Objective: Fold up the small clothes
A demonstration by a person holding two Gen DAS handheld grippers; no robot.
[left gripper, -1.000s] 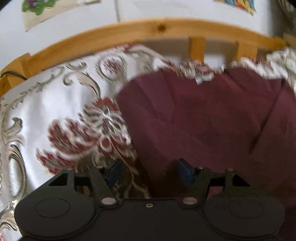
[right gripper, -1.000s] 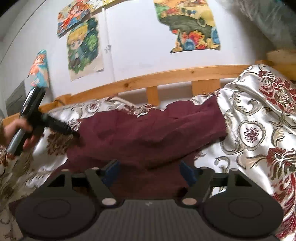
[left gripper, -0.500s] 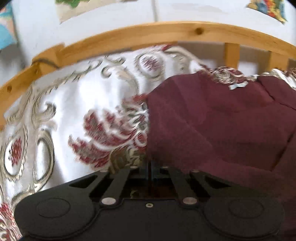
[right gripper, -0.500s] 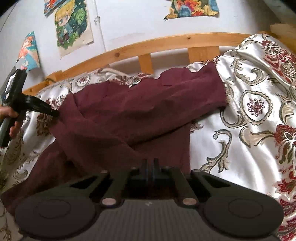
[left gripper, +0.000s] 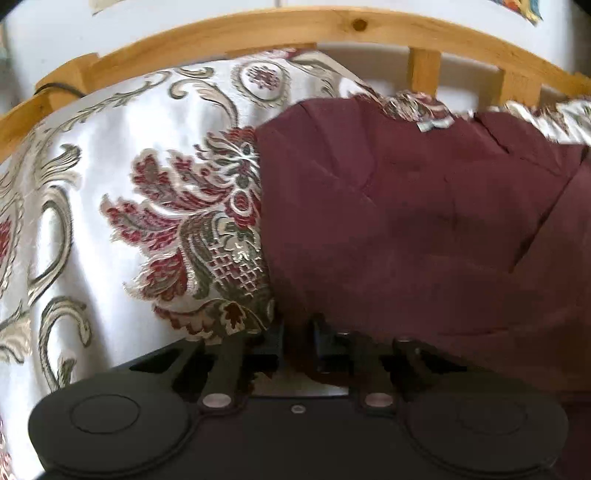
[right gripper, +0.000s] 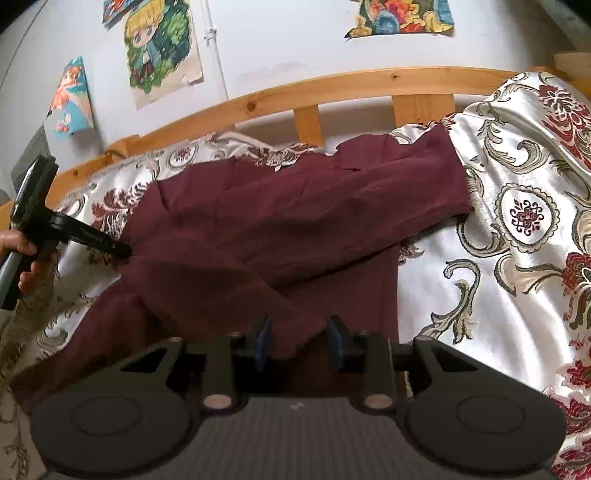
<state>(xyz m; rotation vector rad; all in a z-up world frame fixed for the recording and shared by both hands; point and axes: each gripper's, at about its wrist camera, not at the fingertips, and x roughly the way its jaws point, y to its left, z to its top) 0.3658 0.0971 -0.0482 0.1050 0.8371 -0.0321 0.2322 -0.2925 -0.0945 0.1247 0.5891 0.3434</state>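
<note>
The left gripper (left gripper: 297,341) pinches the edge of the dark red garment (right gripper: 295,229) on the bedspread (right gripper: 517,258), while the right gripper (right gripper: 299,341), jaws just reopened halfway, has cloth loosely between them.

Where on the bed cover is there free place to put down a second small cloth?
Two bare patches of floral bedspread show: a wide one right of the maroon garment, and one left of it, bordered by the wooden rail. The middle is crowded: the garment lies there, with the left gripper and right gripper at its edges.
</note>
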